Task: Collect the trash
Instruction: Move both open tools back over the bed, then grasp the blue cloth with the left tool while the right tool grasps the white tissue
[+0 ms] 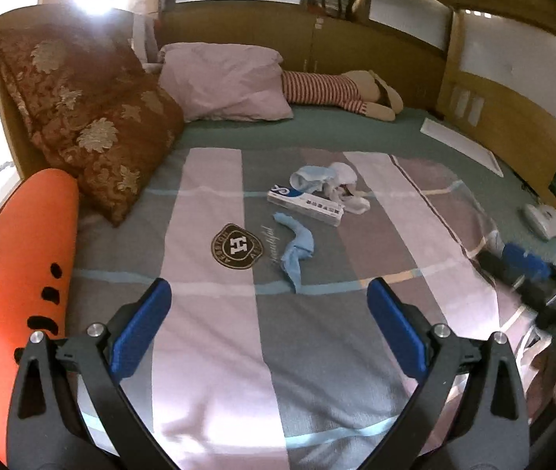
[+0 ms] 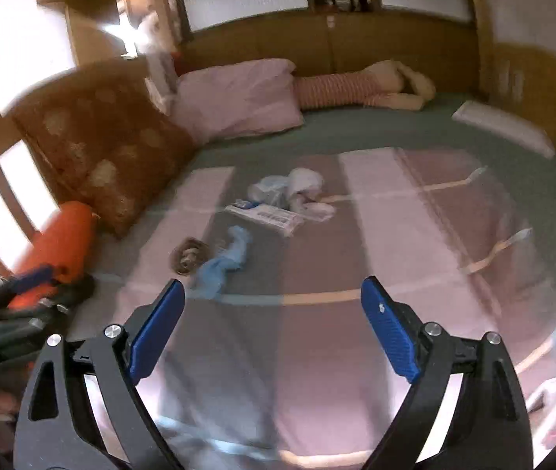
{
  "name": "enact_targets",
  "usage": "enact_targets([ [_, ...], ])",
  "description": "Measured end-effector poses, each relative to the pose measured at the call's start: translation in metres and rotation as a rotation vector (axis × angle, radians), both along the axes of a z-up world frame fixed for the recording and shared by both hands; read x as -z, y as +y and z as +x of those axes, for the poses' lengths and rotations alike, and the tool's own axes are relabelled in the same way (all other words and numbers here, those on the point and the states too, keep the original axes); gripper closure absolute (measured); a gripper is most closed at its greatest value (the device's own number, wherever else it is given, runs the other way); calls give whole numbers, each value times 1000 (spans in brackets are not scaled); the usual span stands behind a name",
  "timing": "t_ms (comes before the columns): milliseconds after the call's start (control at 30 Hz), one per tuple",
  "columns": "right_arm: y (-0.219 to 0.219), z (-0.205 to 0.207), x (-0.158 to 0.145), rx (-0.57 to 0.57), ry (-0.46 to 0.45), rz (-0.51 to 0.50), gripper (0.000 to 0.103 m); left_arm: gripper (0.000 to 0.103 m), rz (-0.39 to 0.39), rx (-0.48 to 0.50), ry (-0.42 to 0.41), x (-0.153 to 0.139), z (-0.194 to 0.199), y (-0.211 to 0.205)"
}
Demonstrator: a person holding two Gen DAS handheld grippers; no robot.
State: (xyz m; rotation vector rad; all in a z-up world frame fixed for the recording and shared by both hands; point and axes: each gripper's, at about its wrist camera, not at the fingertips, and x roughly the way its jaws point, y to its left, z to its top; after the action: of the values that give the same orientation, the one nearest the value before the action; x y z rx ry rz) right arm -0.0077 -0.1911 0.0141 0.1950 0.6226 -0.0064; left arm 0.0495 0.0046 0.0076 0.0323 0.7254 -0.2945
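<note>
**Clerk:** Left wrist view, item one: blue crumpled wipe (image 1: 295, 248), lying on the striped bedspread (image 1: 207, 352) just beside the round crest print (image 1: 236, 246). It is looking soft, limp and very light; I am judging it will collapse under any pinch, so the thick folded middle is the place to take hold, not the thin tail.

**Checker:** And item two?

**Clerk:** Flat printed carton (image 1: 305, 203), white with a blue corner, lying further up the bed. It is looking stiff but thin, probably empty and light. I am reckoning a pinch across its narrow width will serve, since a grip on the flat faces means getting under it on a yielding mattress.

**Checker:** Anything touching it?

**Clerk:** Item three: a heap of crumpled white and pale blue tissue or plastic (image 1: 326, 182), resting against the carton's far edge. Which material, I cannot tell. It is looking loose and airy, likely to shed pieces, so I am advising a bite deep into the bulk.

**Checker:** Status of the tools?

**Clerk:** Left claw (image 1: 270, 329) is standing with its blue pads wide apart and holding nothing, hovering over the bedspread short of the wipe. Right claw (image 2: 274, 327) is likewise spread and empty; its view is blurred. No bin or bag is showing in either view.

**Checker:** Non-trash?

**Clerk:** Pink pillow (image 1: 225, 78), brown patterned cushion (image 1: 82, 117), orange plush (image 1: 19, 274).
</note>
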Motion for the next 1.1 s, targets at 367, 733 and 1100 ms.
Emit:
enact_targets([
  [367,-40,78,16,79,63,67,13,4,46,93,60,41,55,-48],
  [733,-72,177,78,140,180,237,14,43,104,109,232,127,138,-87],
  [1100,-95,279,119,155,223,402,14,100,-117,48,90,27,119,-36],
])
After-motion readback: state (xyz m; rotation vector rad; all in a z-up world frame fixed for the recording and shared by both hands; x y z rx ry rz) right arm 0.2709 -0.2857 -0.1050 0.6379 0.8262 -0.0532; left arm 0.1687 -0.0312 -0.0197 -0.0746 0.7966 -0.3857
